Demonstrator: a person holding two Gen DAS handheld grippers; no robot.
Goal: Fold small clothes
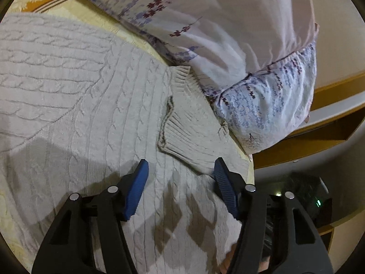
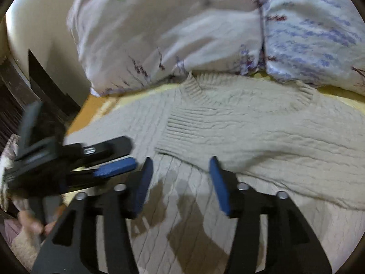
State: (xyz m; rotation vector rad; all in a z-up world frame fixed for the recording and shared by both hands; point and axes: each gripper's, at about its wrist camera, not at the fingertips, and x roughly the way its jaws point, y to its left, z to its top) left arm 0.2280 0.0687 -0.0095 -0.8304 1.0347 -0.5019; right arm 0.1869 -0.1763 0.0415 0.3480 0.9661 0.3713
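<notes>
A cream cable-knit sweater point(image 1: 75, 86) lies flat on the bed beneath both hand-held grippers, its folded-in sleeve cuff point(image 1: 182, 134) at twelve o'clock from the left hand-held gripper point(image 1: 180, 171) and the right hand-held gripper point(image 2: 181, 169), each with jaws apart and empty.

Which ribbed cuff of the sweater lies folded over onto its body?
The sleeve cuff just ahead of the right gripper lies across the cable-knit sweater; the other ribbed edge sits back against the floral pillow.
</notes>
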